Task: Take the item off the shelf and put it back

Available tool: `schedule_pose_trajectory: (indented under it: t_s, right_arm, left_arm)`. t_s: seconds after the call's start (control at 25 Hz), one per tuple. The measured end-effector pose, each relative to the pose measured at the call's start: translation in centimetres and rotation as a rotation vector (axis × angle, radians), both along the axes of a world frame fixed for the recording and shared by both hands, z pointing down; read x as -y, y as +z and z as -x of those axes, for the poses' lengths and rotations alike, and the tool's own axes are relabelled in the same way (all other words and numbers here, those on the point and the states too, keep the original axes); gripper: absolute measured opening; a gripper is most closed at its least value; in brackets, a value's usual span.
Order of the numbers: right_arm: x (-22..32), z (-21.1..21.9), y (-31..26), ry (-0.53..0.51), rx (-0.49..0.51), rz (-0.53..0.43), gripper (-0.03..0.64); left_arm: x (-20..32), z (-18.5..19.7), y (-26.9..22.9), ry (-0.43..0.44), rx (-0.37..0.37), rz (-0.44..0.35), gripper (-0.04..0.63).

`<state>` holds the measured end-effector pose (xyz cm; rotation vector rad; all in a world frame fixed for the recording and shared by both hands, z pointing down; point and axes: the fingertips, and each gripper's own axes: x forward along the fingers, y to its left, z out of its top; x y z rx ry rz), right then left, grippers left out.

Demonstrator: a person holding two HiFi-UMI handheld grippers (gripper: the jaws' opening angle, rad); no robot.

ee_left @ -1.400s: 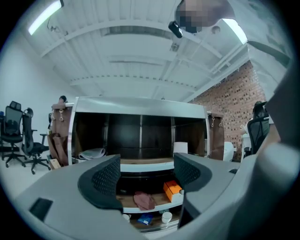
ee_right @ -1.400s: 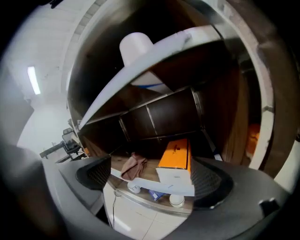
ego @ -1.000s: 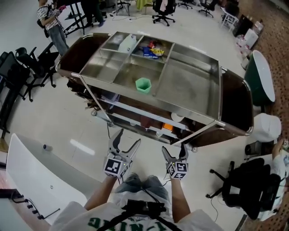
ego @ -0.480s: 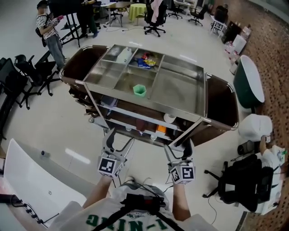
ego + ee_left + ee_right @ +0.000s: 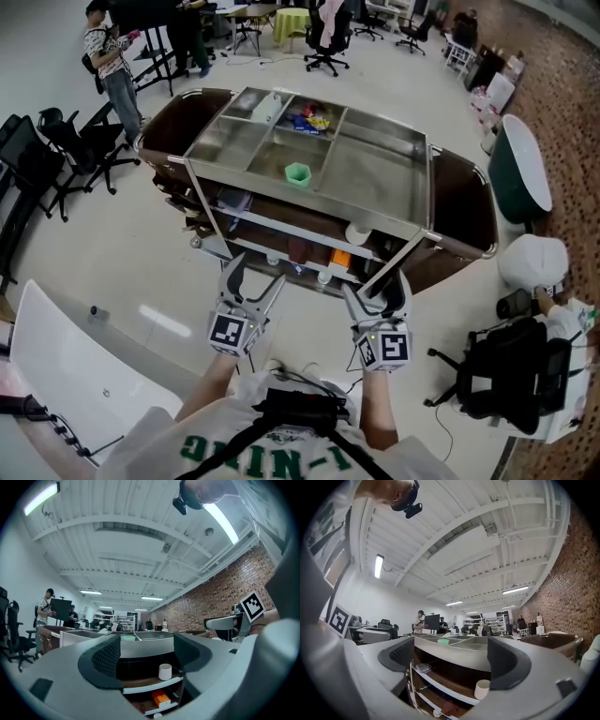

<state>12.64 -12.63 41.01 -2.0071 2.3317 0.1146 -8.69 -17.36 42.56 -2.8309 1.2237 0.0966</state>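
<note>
Shirt print (image 5: 272,452): green capital letters on the person's white shirt, part covered by a black harness and cut by the frame edge. Something like "NIN" after a hyphen shows, but the whole word cannot be read.
Left marker cube (image 5: 232,331): a black-and-white square code, no letters or numbers.
Right marker cube (image 5: 394,349): the same kind of square code, no letters or numbers.
Blue packet (image 5: 305,119) in the cart's top tray: its print is too small to read.
</note>
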Motion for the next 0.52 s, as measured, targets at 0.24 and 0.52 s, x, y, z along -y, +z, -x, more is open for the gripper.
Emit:
schedule_pose_trajectory:
  t_s: [0.24,0.52]
  right_arm:
    - [-0.6,0.6,0.6,-0.011,-0.004,0.011,0.508]
    - [-1.8,1.6,1.4,-0.026,-0.003,0.019,0.508]
  left_arm:
    - [-0.6,0.4,0.1,0.005,-0.016,-0.010,0.334]
    - [-1.3,0.9,-0.1,-0.002,-0.038,-0.018,0.333]
